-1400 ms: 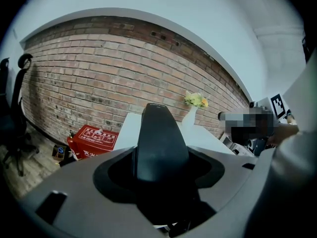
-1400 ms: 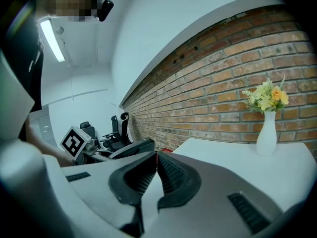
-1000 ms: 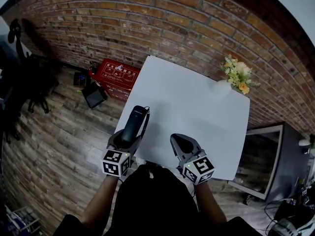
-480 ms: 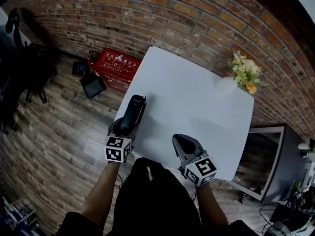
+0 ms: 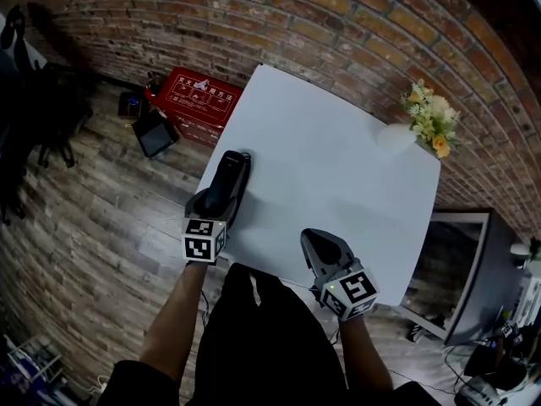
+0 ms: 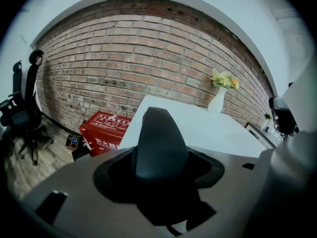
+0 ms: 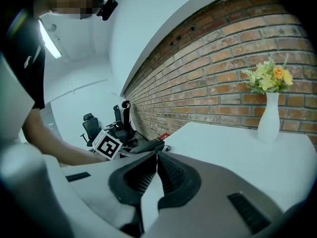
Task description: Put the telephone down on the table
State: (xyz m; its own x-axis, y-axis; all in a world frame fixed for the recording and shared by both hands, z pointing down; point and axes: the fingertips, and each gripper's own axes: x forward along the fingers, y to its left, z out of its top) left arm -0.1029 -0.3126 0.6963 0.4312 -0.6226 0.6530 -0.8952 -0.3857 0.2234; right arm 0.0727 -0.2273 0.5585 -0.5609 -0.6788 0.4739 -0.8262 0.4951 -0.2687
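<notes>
Between L gripper point(image 5: 219, 203) jaws, over table point(image 5: 338, 163) left edge: black telephone point(image 5: 229, 178).

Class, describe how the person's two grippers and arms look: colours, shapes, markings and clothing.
Both the left gripper and the right gripper have grey, rounded bodies with black inner linings; the right one's lining is ribbed. Each carries a white cube printed with black square markers. The person wears a black top; the forearms are uncovered.

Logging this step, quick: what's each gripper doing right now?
Left gripper: closed on the black telephone.
Right gripper: jaws together, holding nothing.
</notes>
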